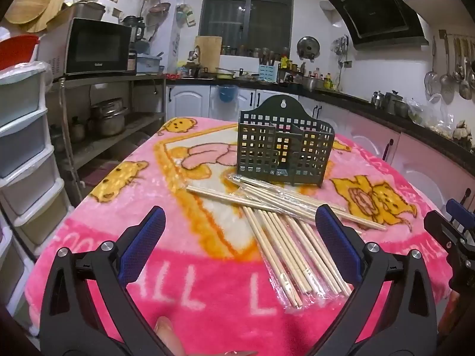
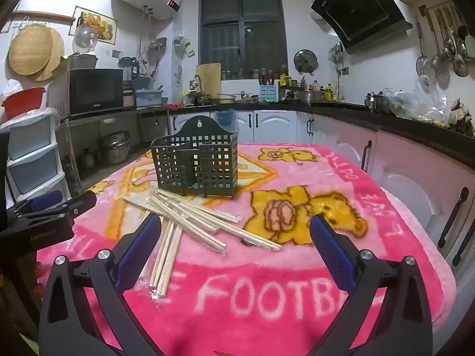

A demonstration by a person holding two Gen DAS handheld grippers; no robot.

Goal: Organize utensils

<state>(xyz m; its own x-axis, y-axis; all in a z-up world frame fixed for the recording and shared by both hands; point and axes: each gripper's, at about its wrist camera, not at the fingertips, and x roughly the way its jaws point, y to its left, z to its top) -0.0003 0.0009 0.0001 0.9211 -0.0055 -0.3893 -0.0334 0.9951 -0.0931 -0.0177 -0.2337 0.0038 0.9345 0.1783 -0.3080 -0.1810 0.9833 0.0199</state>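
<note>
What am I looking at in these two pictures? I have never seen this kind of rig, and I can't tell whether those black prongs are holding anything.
There is no robot here: a person holds a two-finger gripper in each hand, and each carries a wide-angle camera looking along its fingers. One picture comes from the left gripper, the other from the right gripper. The blue-padded prongs at the bottom are each gripper's own fingers. Both stand wide open and hold nothing. On the pink blanket lie loose wooden chopsticks, some seemingly in clear wrappers, in front of an upright dark perforated holder. No chopsticks show inside the holder yet.
</note>
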